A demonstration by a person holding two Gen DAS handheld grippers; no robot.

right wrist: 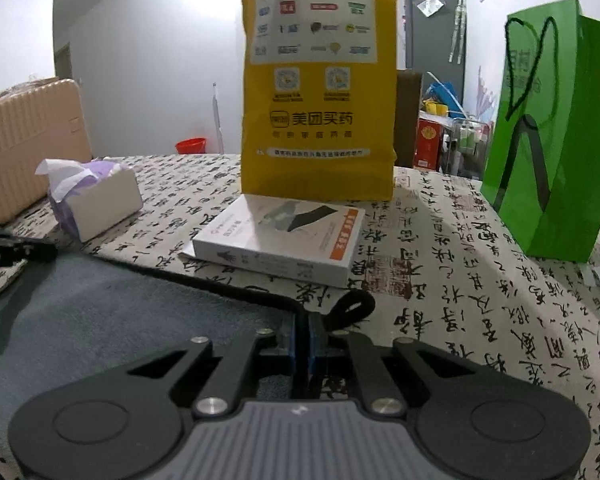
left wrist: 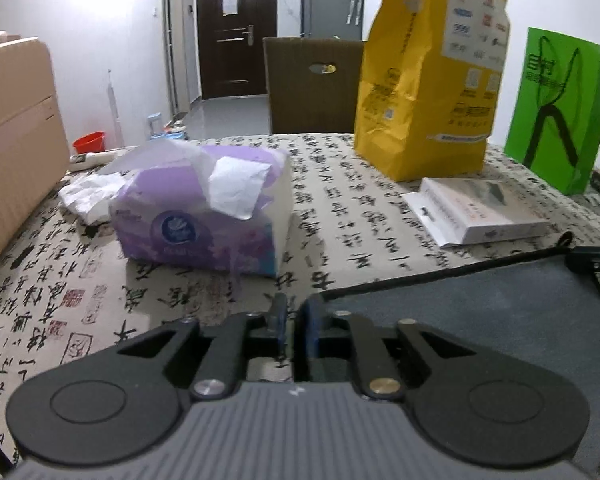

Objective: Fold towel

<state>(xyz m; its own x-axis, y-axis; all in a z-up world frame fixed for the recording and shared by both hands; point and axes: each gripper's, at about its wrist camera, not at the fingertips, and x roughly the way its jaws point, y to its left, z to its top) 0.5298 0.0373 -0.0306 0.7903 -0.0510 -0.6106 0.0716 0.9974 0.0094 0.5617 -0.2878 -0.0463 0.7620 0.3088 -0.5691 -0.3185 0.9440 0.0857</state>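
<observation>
Dark grey towel (right wrist: 112, 312) flat on the calligraphy-print counter (right wrist: 480, 280), gripped at two far corners
Right claw (right wrist: 303, 334) clenched on the loop corner; left claw (left wrist: 294, 316) nearly closed, apparently pinching the towel's edge; tissue pack (left wrist: 204, 216) lies beyond

Surface: table under a calligraphy-print cloth (right wrist: 460, 264).
Landmark: yellow paper bag (right wrist: 318, 80), standing upright at the far middle.
Just in front of it: white flat box (right wrist: 276, 242), lying flat.
Well to its left: purple tissue pack (left wrist: 204, 216), a sheet poking out.
To its right: green bag (right wrist: 552, 140), upright.
Nearest of all: dark grey towel (right wrist: 100, 304), spread flat.
</observation>
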